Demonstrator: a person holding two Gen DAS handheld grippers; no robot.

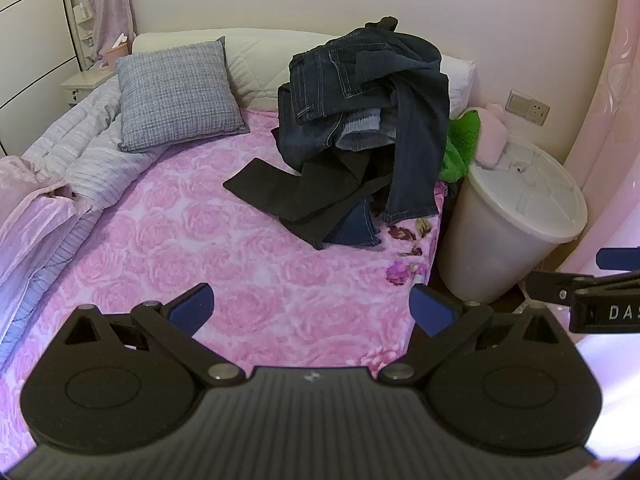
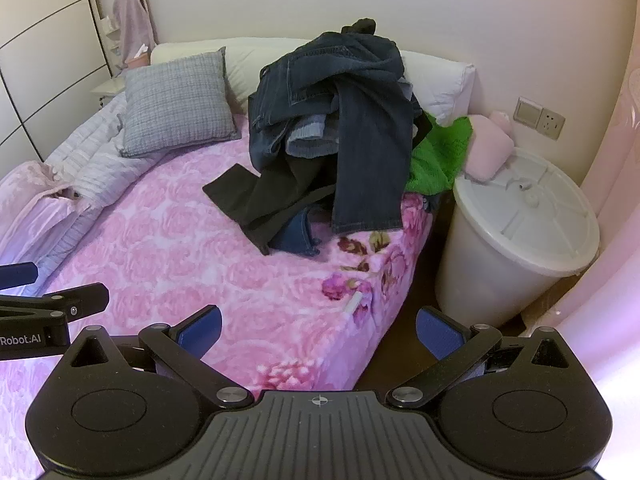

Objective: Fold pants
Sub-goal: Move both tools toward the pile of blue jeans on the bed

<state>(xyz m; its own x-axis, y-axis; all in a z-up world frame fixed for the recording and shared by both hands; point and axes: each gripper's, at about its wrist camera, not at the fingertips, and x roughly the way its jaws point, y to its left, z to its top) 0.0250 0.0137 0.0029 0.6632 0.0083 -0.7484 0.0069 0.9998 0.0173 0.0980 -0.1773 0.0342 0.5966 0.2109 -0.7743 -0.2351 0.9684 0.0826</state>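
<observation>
L claw (image 1: 312, 308) wide, R claw (image 2: 318, 330) wide, both empty; "Robot.AI" on L; pants pile (image 1: 360, 120) untouched.

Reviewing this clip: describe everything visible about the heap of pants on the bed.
The heap of pants is an unfolded, tangled mound at the far right of the pink rose-patterned bedspread, in front of the white pillows. Dark blue denim jeans lie on top, one leg hanging toward the bed's edge. Lighter blue denim shows in the middle; a black pair spreads flat at the base. A green cloth borders its right side. Neither gripper touches it.
</observation>
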